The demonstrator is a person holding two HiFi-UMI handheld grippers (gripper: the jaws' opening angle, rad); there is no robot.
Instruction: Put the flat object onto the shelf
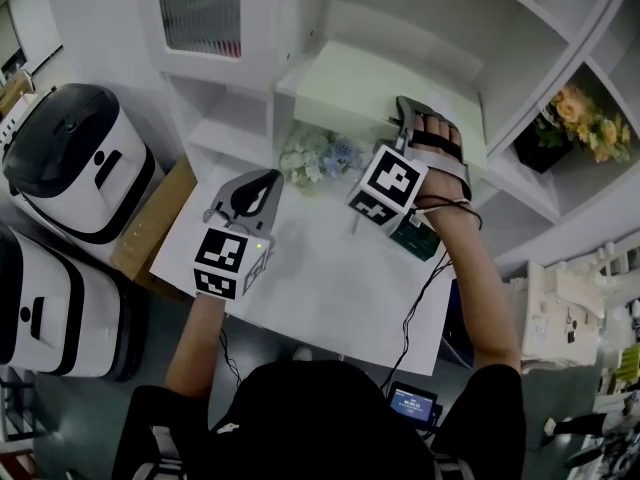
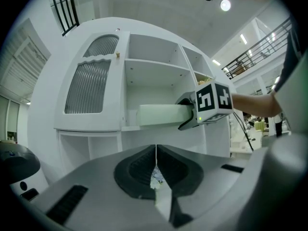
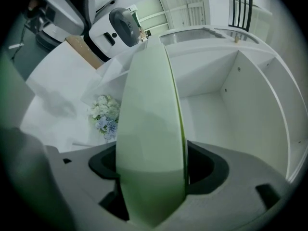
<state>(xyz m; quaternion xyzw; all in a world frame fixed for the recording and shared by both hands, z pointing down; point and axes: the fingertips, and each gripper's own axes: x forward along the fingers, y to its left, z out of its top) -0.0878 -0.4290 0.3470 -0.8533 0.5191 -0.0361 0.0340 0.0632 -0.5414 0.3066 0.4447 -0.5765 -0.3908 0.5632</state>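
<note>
The flat object [image 1: 370, 83] is a thick pale green board. It lies across a shelf [image 1: 292, 80] of the white cabinet and sticks out toward me. My right gripper [image 1: 405, 118] reaches in from the right, its jaws spread round the board's near end. In the left gripper view the right gripper [image 2: 179, 113] has narrow gaps between its jaws and the board [image 2: 159, 114]. The board [image 3: 149, 119] fills the gap in the right gripper view. My left gripper [image 1: 262, 183] hangs shut and empty above the white table [image 1: 330, 268], pointing at the cabinet [image 2: 154, 73].
A bunch of pale flowers [image 1: 318, 156] lies on the table under the shelf. Two white and black appliances [image 1: 80, 158] and a cardboard box [image 1: 150, 223] stand at the left. Yellow flowers in a dark pot [image 1: 580, 123] fill a right-hand compartment.
</note>
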